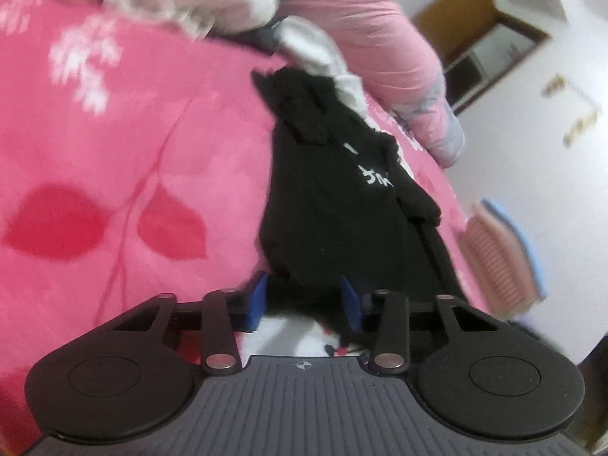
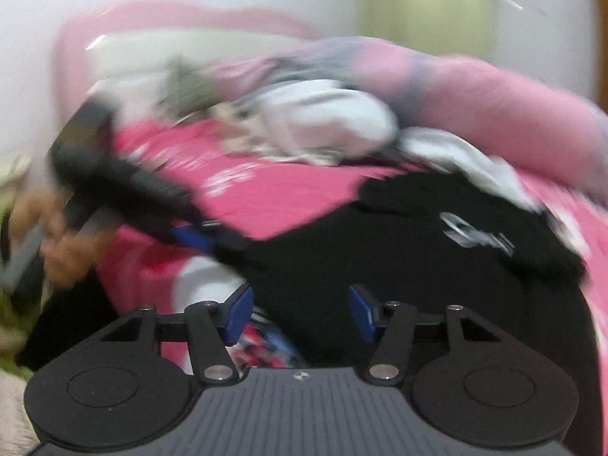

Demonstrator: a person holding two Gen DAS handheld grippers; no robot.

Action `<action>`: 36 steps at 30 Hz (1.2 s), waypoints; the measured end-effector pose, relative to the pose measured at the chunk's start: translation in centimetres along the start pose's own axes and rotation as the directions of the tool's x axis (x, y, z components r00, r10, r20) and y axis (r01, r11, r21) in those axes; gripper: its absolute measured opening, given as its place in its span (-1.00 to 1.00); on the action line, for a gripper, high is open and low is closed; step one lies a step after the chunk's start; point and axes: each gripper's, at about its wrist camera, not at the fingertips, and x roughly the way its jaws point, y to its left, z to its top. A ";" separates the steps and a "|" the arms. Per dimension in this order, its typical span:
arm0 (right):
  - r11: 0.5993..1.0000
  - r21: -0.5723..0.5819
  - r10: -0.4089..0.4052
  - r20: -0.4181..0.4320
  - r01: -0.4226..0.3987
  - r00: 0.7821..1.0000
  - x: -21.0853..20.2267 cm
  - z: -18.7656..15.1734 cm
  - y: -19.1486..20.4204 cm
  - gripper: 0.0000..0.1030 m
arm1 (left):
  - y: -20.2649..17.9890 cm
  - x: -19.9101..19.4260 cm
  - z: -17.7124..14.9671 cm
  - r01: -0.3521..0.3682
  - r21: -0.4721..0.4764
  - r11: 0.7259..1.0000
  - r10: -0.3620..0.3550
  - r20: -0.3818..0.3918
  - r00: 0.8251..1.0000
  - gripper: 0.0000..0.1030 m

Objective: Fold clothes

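Pink bedsheet (image 1: 114, 144) carries the black garment (image 1: 326, 205) at its near edge, bunched between the spread jaws of the left gripper (image 1: 304, 304) and right gripper (image 2: 300, 313); closing on several layers would likely misalign the fold.

The pink bedspread (image 1: 133, 144) lies broad and bare to the left of the black garment (image 1: 334, 220), giving open room to pass there. Beyond the garment, a heap of white clothes (image 1: 319, 53) and a rolled pink quilt (image 1: 380, 45) close off the far side. To its right the bed ends near a striped basket (image 1: 497, 262). In the right wrist view, the left gripper (image 2: 197, 239) and the hand (image 2: 57, 250) holding it reach in across the bedspread on the left, touching the garment's near edge.
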 end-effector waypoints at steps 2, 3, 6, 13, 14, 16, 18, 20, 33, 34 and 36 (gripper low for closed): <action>0.991 -0.132 -0.007 -0.013 0.005 1.000 2.2 0.4 2.2 0.08 | 0.6 0.5 0.3 0.024 -0.047 0.999 -0.025 -0.034 0.999 -0.45; 0.981 -0.192 -0.023 -0.027 0.017 0.999 3.4 0.4 2.9 0.04 | 0.7 0.6 0.4 0.037 -0.059 0.998 -0.040 -0.045 0.998 -0.53; 0.961 -0.275 -0.062 -0.091 0.035 0.994 6.4 0.2 3.3 -0.67 | 1.2 0.8 0.9 0.098 -0.120 0.988 -0.109 -0.088 0.990 -0.79; 0.896 0.402 0.232 -0.062 -0.188 0.971 6.3 1.1 -6.6 -0.72 | 2.9 0.7 1.6 0.339 -0.377 0.862 -0.392 -0.071 0.917 -0.88; 0.885 0.431 0.223 -0.056 -0.178 0.973 6.1 0.7 -7.3 -0.54 | 3.2 1.0 1.6 0.339 -0.394 0.854 -0.398 -0.076 0.914 -0.88; 0.931 0.350 0.136 -0.058 -0.107 0.989 5.2 0.6 -6.6 -0.21 | 3.6 1.4 1.4 0.340 -0.428 0.838 -0.411 -0.083 0.908 -0.89; 0.974 0.222 0.051 -0.045 -0.039 0.998 4.0 0.6 -5.0 -0.14 | 3.8 1.5 1.4 0.352 -0.444 0.824 -0.424 -0.071 0.903 -0.89; 0.998 0.058 0.008 0.008 -0.008 1.000 2.7 0.7 -2.3 -0.04 | 3.9 1.1 1.6 0.362 -0.445 0.819 -0.429 -0.056 0.901 -0.89; 0.632 -0.634 -0.267 0.362 0.445 0.893 7.3 -2.1 9.4 -0.62 | 4.0 0.0 1.3 0.417 -0.473 0.777 -0.476 -0.008 0.879 -0.90; 0.649 -0.618 -0.272 0.356 0.444 0.894 7.2 -1.9 9.2 -0.70 | 4.3 -0.1 1.2 0.420 -0.476 0.772 -0.478 0.000 0.878 -0.89; 0.700 -0.574 -0.270 0.338 0.425 0.901 6.5 -1.5 8.7 -0.82 | 5.2 -0.4 0.9 0.422 -0.490 0.763 -0.476 0.017 0.880 -0.89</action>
